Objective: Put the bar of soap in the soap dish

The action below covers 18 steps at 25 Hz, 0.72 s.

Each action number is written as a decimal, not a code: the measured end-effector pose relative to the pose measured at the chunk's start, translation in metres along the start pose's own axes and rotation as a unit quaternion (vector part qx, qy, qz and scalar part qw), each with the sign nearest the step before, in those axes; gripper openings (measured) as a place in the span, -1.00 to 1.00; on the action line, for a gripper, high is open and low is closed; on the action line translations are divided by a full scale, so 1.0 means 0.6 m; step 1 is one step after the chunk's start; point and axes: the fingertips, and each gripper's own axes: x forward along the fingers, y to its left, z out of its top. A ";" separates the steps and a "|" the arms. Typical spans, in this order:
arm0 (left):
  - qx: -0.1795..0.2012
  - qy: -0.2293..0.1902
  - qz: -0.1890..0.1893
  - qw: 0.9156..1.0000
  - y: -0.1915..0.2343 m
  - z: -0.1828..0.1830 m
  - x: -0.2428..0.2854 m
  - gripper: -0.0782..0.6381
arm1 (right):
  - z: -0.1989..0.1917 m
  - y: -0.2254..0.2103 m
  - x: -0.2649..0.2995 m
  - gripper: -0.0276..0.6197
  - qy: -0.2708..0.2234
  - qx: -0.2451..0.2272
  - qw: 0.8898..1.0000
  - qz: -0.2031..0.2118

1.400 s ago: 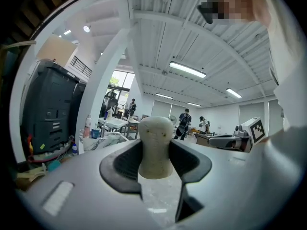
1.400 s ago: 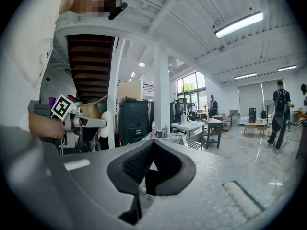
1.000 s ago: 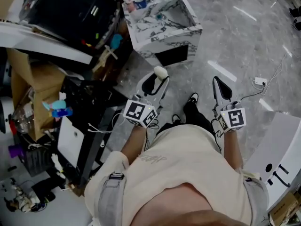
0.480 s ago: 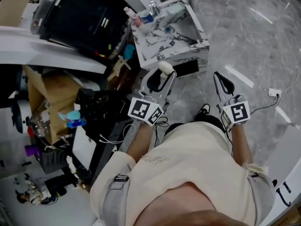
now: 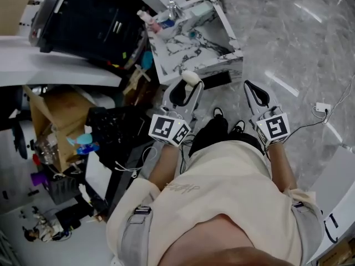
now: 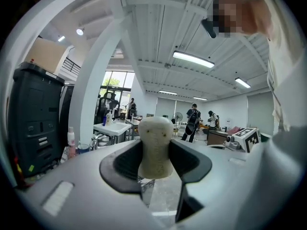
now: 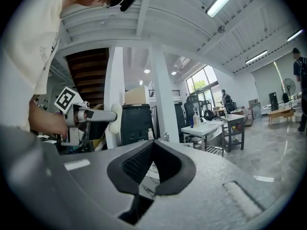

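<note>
A cream bar of soap (image 5: pixel 191 77) sticks out past the tips of my left gripper (image 5: pixel 188 85), which is shut on it. In the left gripper view the soap (image 6: pixel 155 147) stands upright between the black pads. My right gripper (image 5: pixel 249 86) hangs beside it over the floor, its jaws shut and empty (image 7: pixel 152 143). The right gripper view also shows the left gripper (image 7: pixel 96 115) with the soap at its tip. Just ahead stands a marble sink counter (image 5: pixel 183 51) with a small teal item (image 5: pixel 191 35). I cannot pick out a soap dish for certain.
A faucet (image 5: pixel 172 7) and a pink bottle (image 5: pixel 148 20) stand at the counter's far end. A big black bin (image 5: pixel 89 24), a cardboard box (image 5: pixel 55 112) and a black cart (image 5: pixel 113 132) crowd the left. A cable with a plug (image 5: pixel 321 108) lies on the floor at the right.
The person has stepped towards the marble counter, so both grippers are closer to its near edge. The left gripper still holds the soap and the right stays shut.
</note>
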 end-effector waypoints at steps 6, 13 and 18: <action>-0.014 0.015 -0.010 1.000 0.038 -0.015 0.046 -0.22 | -0.001 -0.012 0.029 -0.91 0.014 -0.007 1.000 -0.002; -0.021 -0.007 -0.031 0.999 0.115 0.019 0.162 -0.22 | 0.027 -0.093 0.099 -0.91 0.033 -0.027 0.999 -0.029; 0.002 0.002 -0.056 0.998 0.161 0.035 0.222 -0.22 | 0.072 -0.134 0.160 -0.91 0.026 -0.050 0.997 -0.048</action>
